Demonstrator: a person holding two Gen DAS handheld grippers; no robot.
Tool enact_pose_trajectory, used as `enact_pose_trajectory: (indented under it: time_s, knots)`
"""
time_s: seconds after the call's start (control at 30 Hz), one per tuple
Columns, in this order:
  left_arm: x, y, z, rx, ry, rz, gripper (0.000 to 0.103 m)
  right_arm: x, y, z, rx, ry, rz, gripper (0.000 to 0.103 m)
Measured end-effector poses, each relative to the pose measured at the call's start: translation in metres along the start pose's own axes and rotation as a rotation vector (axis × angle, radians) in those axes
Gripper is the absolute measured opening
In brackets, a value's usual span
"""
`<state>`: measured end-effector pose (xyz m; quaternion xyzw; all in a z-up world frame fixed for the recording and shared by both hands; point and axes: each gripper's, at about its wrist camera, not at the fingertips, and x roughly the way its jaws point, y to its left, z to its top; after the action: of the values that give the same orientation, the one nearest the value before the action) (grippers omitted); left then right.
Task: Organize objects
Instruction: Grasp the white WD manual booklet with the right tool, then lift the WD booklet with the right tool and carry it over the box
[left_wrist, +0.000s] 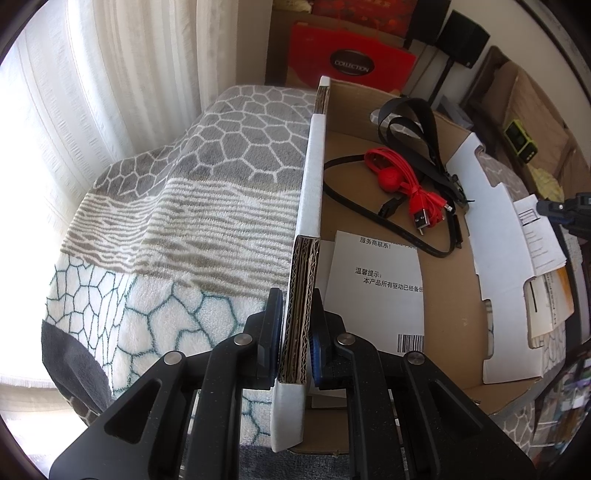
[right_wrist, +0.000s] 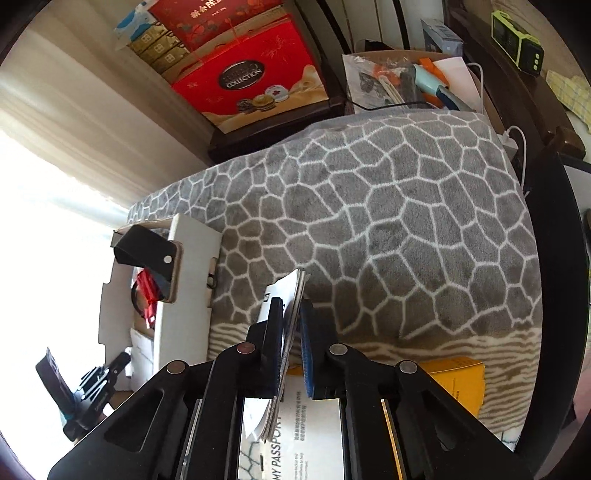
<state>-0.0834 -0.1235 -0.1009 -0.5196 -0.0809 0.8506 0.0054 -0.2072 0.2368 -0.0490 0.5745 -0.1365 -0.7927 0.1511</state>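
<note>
My left gripper is shut on the left wall of an open cardboard box that sits on a patterned blanket. Inside the box lie a red USB cable, black cables and a strap, and a printed white sheet. My right gripper is shut on a thin booklet of papers, held edge-on above the blanket to the right of the box. Under it lie a "MY PASSPORT" leaflet and a yellow booklet. The right gripper shows at the left wrist view's right edge.
The grey and white blanket covers the surface. A red gift box stands behind it, with a tray of clutter and a green device to its right. More papers lie beside the box's right wall. Curtains hang at the left.
</note>
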Motion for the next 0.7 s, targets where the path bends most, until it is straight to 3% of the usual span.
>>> enact_pose_trajectory:
  time_s: [0.3,0.4,0.5,0.7]
  knots:
    - [0.0,0.001,0.001,-0.003,0.001,-0.001,0.012,0.03,0.04,-0.017,-0.099,0.064,-0.074,0.012]
    - [0.0,0.001,0.001,-0.002,0.001,0.0,0.012,0.04,0.04,-0.02,-0.098,0.064,-0.104,0.007]
    - [0.0,0.002,0.001,-0.003,0.002,-0.003,0.012,0.036,0.036,-0.019,-0.071,0.036,-0.066,0.002]
    - [0.0,0.002,0.001,-0.005,0.001,-0.002,0.012,0.011,0.027,-0.014,0.005,-0.02,0.032,0.002]
